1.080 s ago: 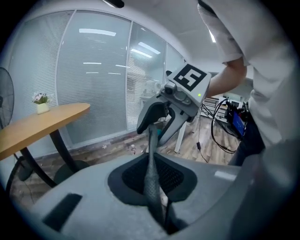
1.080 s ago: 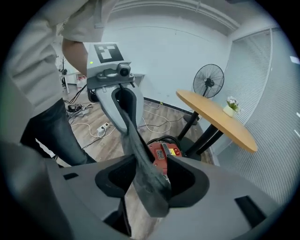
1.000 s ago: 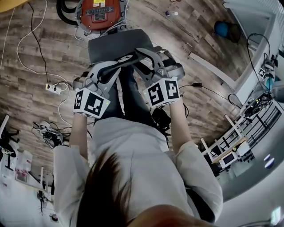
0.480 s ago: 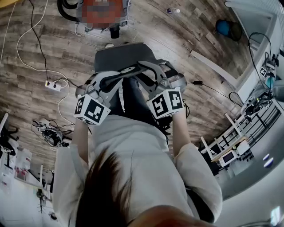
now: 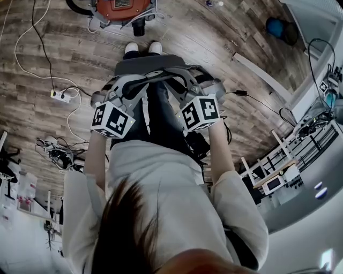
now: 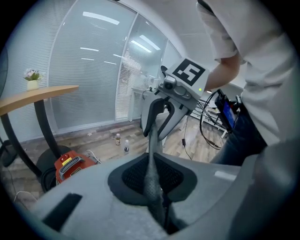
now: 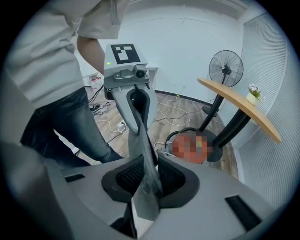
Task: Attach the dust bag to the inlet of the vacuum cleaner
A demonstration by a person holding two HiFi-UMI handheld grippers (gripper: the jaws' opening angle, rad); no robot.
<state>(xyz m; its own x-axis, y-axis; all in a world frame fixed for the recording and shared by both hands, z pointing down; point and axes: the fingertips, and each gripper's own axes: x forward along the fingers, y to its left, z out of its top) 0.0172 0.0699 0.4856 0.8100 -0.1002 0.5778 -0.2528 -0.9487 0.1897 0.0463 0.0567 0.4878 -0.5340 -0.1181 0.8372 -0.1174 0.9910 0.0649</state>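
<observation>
The grey fabric dust bag (image 5: 140,65) hangs stretched between my two grippers, above the person's white shoes (image 5: 142,48). My left gripper (image 5: 154,75) is shut on one edge; in the left gripper view the cloth (image 6: 151,180) runs from its jaws (image 6: 157,199) up to the right gripper (image 6: 157,115). My right gripper (image 5: 167,71) has just been closing, and its pads now pinch the bag (image 7: 143,164) with a flap hanging below. The orange vacuum cleaner (image 5: 120,8) stands on the floor further ahead, apart from the bag.
A white power strip (image 5: 60,96) and cables lie on the wood floor to the left. A round wooden table (image 7: 234,103) on a black pedestal stands beside the vacuum (image 6: 70,164), with a fan (image 7: 226,70) behind. Two small bottles (image 6: 125,146) stand near the glass wall.
Both grippers have come down and closer to the body with the bag. The bag showed as a wide flat sheet before; now it looks narrower and the shoes show beyond it.
</observation>
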